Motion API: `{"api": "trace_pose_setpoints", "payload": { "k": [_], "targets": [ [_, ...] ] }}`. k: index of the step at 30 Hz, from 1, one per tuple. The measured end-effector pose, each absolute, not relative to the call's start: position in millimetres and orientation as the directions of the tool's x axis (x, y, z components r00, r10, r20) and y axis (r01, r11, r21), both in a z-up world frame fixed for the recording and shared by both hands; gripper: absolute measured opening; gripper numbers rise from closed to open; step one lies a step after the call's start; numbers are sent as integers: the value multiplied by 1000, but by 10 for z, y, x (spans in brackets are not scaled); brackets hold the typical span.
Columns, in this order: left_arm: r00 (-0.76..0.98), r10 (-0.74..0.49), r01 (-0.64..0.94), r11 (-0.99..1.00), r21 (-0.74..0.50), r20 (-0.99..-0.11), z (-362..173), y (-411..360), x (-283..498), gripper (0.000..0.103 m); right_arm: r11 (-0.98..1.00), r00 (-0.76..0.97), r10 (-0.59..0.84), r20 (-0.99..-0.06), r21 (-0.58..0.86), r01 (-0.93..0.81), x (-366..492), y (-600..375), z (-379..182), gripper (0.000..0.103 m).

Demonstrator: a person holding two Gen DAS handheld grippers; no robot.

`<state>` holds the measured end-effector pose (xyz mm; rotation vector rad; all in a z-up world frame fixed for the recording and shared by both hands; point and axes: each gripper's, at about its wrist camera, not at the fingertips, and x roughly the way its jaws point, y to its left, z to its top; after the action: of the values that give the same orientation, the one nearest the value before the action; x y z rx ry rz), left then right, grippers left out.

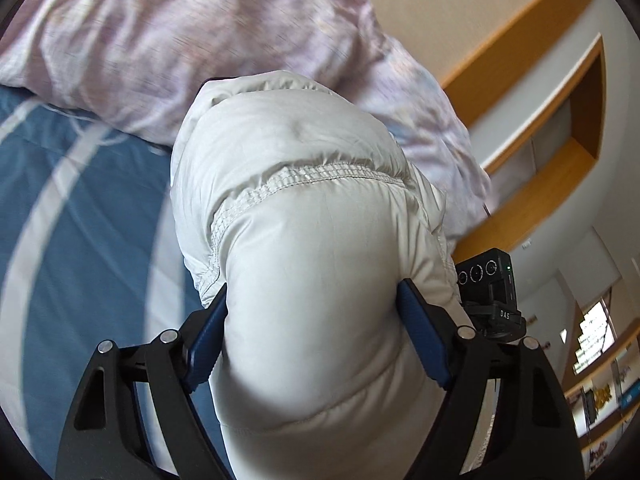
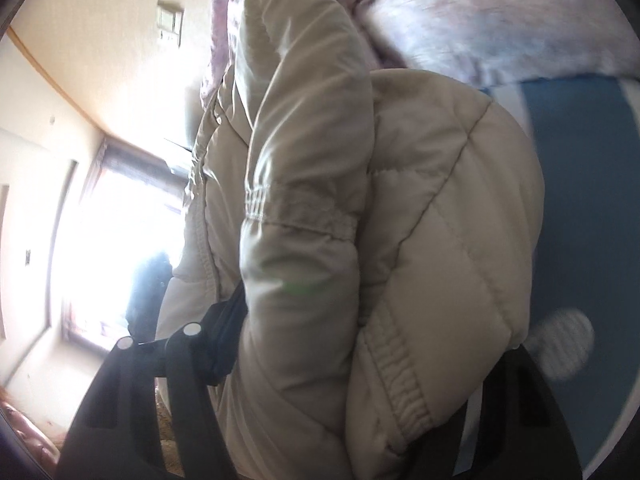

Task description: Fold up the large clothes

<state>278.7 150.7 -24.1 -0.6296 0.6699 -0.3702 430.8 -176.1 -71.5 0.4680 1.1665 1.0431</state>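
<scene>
Left wrist view: left claw (image 1: 314, 300) squeezes a thick puffy fold of one pale quilted jacket (image 1: 304, 208), blue pads (image 1: 424, 340) pressed into it on both sides, jaws held wide by the bulk. Jacket is lifted above the bed. Behind it, a blue bedsheet (image 1: 80, 216) with white stripes and one pink-white crumpled duvet (image 1: 168, 40). Other gripper's black body (image 1: 492, 292) shows just beside the jacket, lettering "DAS" readable. Wooden wall shelf (image 1: 560, 128) and beige wall beyond.

Right wrist view: right claw (image 2: 352, 312) is mostly buried in jacket (image 2: 420, 240); one dark finger (image 2: 224, 336) presses the fabric, the other hidden, so it grips the jacket. Blue sheet (image 2: 580, 200), duvet (image 2: 480, 12), one bright window (image 2: 120, 248), one wall panel (image 2: 170, 20), text unreadable.
</scene>
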Motion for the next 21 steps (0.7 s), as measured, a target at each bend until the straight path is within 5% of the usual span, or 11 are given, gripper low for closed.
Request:
{"api": "trace_pose_setpoints", "payload": {
  "k": [14, 18, 21],
  "targets": [
    [766, -402, 21, 795, -606, -501, -443, 1945, 2908, 81, 598, 80, 763, -641, 654, -462, 4483, -1209, -643, 68],
    [762, -356, 3, 837, -547, -541, -499, 1930, 2945, 85, 650, 137, 737, -662, 640, -409, 4351, -1162, -736, 86],
    [762, -313, -10, 870, -493, -567, -446, 1877, 2934, 89, 707, 202, 688, -697, 581, -403, 4191, -1239, -619, 90]
  ]
}}
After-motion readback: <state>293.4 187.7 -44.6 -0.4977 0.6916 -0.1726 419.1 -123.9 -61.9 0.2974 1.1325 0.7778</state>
